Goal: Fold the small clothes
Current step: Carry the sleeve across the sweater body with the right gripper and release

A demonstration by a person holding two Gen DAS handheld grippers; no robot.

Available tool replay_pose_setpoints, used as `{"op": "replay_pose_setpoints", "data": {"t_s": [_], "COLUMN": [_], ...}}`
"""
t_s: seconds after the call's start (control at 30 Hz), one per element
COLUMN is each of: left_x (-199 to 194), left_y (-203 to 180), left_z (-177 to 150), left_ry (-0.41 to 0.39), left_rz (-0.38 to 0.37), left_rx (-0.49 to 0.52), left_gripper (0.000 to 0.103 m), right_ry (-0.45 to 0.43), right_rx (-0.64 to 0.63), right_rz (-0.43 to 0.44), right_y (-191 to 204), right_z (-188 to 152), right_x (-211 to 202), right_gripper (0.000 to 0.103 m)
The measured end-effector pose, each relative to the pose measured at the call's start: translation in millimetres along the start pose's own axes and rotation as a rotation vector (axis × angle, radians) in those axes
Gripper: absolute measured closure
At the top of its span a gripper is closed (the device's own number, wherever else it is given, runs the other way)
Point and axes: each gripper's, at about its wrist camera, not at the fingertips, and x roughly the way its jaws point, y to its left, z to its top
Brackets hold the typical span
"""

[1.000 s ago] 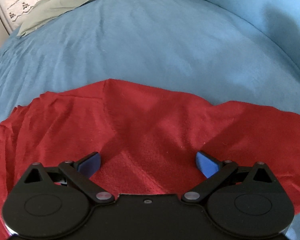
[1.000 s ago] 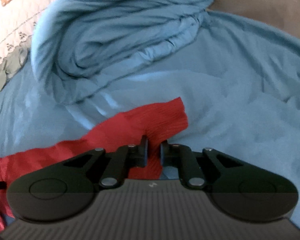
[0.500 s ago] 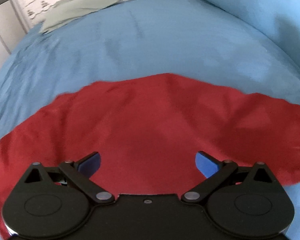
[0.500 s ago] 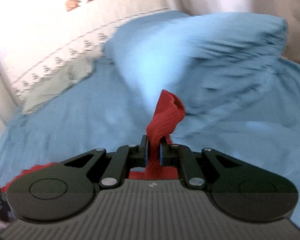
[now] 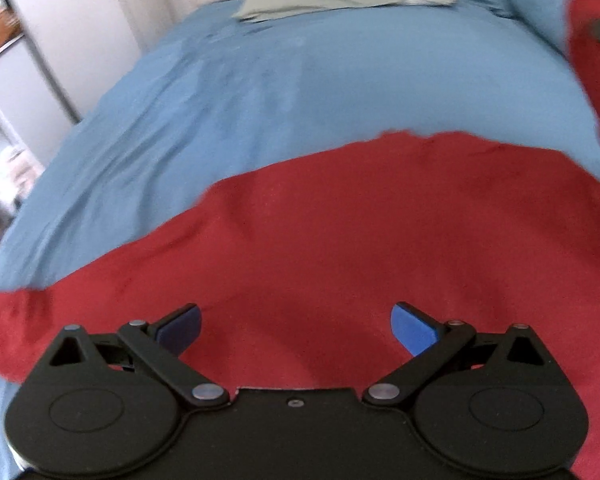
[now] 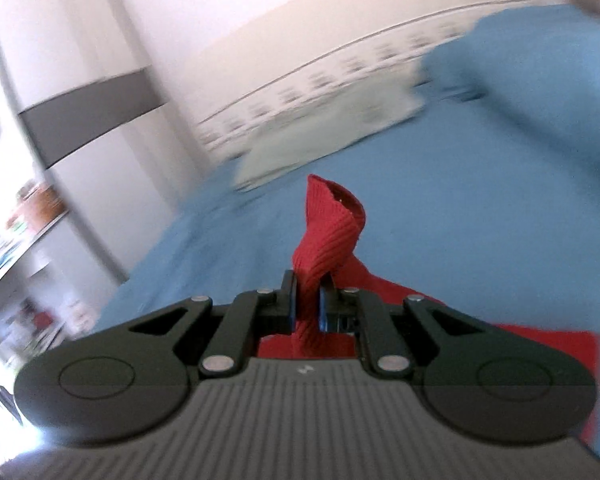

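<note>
Red garment (image 5: 340, 232) spread on blue bedsheet (image 5: 260, 92), ribbed edge pinched by right fingers (image 6: 289, 300), left fingers (image 5: 180, 326) wide apart, empty.

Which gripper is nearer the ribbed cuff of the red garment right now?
Right. The right gripper is shut on the ribbed cuff, which sticks up past its pads. The left gripper hangs open above the flat body of the red garment, gripping nothing.

left claw (image 5: 296, 322): jaws spread wide, angled down | right claw (image 6: 307, 300): clamped, near level
</note>
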Motion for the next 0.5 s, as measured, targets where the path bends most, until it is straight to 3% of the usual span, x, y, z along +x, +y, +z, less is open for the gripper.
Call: {"op": "replay_pose_setpoints", "data": {"t_s": [0.13, 0.23, 0.5], "left_x": [-1.4, -1.4, 9.3], "left_y": [50.6, 80.1, 109.8], "left_z": [-25.8, -48.0, -73.9], "left_ry": [0.017, 0.031, 0.046], "left_rz": [0.023, 0.024, 0.000], "left_rx": [-0.046, -0.073, -0.111], "left_gripper": [0.000, 0.000, 0.000], "right_ry": [0.108, 0.186, 0.263], "right_rx": [-0.116, -0.183, -0.302], "right_rz": [0.107, 0.145, 0.079], "right_y": [69.5, 96.2, 128.5], "right_z": [-49.7, -86.7, -133.1], "right_x": [52.8, 81.9, 125.9], "right_gripper": [0.078, 0.078, 0.077]}}
